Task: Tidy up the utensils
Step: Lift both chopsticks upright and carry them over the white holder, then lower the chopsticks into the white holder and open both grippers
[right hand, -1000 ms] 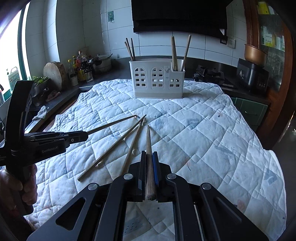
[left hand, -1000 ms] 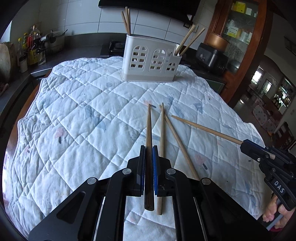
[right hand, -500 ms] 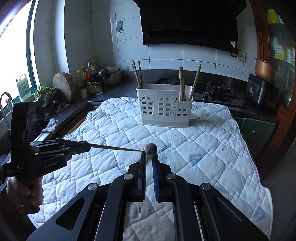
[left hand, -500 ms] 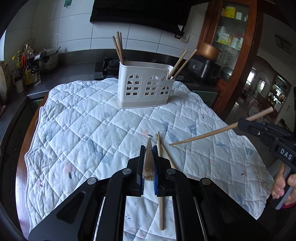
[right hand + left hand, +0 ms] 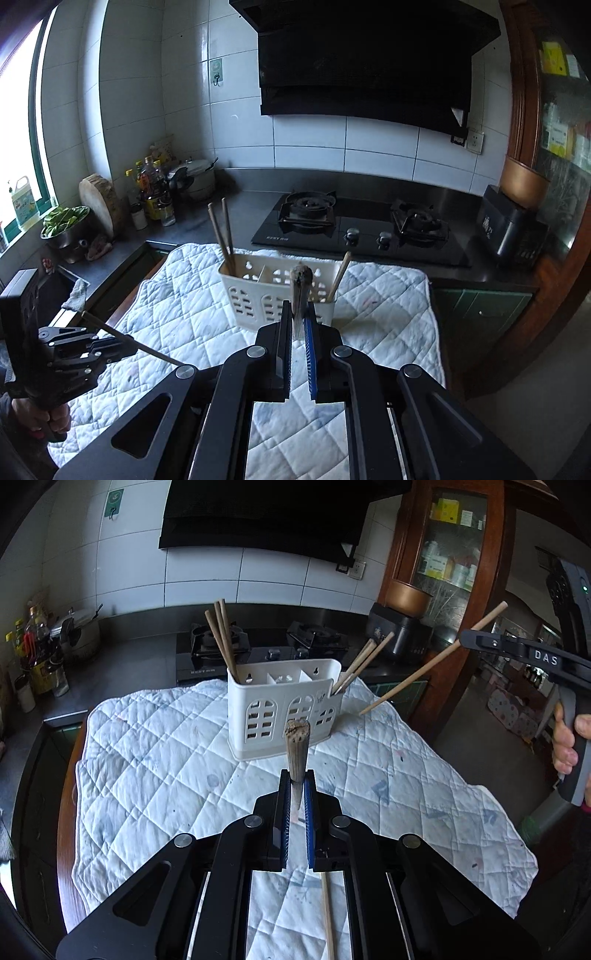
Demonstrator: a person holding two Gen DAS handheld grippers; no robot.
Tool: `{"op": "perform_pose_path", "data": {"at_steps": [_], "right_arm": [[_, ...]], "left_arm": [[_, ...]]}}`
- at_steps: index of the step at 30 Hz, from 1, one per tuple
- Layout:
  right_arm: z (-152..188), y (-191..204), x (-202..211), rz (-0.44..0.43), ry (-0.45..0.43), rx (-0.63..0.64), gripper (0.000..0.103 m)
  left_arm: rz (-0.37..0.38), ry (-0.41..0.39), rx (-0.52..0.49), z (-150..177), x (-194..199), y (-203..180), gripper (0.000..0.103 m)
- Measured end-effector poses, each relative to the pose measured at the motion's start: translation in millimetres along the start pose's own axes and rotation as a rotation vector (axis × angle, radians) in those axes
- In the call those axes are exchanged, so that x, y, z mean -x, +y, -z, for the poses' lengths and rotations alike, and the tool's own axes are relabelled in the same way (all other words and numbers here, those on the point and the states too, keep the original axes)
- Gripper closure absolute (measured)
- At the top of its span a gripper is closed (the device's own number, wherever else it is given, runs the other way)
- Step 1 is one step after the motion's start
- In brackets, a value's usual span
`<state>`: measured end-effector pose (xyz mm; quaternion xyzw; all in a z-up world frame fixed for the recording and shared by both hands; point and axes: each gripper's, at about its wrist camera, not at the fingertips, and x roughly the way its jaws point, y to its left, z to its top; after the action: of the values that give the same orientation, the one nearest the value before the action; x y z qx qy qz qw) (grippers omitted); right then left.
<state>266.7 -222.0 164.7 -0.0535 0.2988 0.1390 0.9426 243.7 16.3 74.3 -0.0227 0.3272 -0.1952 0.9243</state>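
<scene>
A white slotted utensil holder stands on the quilted cloth, with chopsticks in its left slot and more chopsticks in its right slot. My left gripper is shut on a dark chopstick, held in the air with its blunt end towards the camera. My right gripper is shut on a lighter chopstick above the holder. Each gripper shows in the other's view: the right gripper at the right with its chopstick slanting down, the left gripper at the lower left.
One loose chopstick lies on the white quilted cloth under my left gripper. Behind the table runs a dark counter with a gas hob, bottles and a black appliance. A wooden cabinet stands at the right.
Both grippers have risen from the cloth, each lifting its chopstick into the air. The chopsticks have tilted up towards the cameras, and the holder now sits lower in both views.
</scene>
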Motion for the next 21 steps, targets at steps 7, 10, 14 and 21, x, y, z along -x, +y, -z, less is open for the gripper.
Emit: {"op": "perform_pose_path", "data": {"at_steps": [7, 10, 14, 21], "right_arm": [[-37.6, -3.6, -28.5, 0.072, 0.007, 0.076, 0.096], [-47.1, -5.8, -45.9, 0.075, 0.028, 0.085, 0.096], [-54.6, -10.7, -72.9, 0.063, 0.075, 0.079, 0.096], [-53.9, -13.5, -109.0, 0.055, 0.145, 0.079, 0.096]], "left_arm": [[-0.026, -0.090, -0.043, -67.1, 10.7, -2.2, 0.097], [-0.045, -0.129, -0.050, -94.4, 14.2, -1.2, 0.097], [-0.077, -0.143, -0.047, -122.6, 4.6, 4.4, 0.097], [-0.120, -0.069, -0.037, -139.6, -38.4, 16.2, 0.097]]}}
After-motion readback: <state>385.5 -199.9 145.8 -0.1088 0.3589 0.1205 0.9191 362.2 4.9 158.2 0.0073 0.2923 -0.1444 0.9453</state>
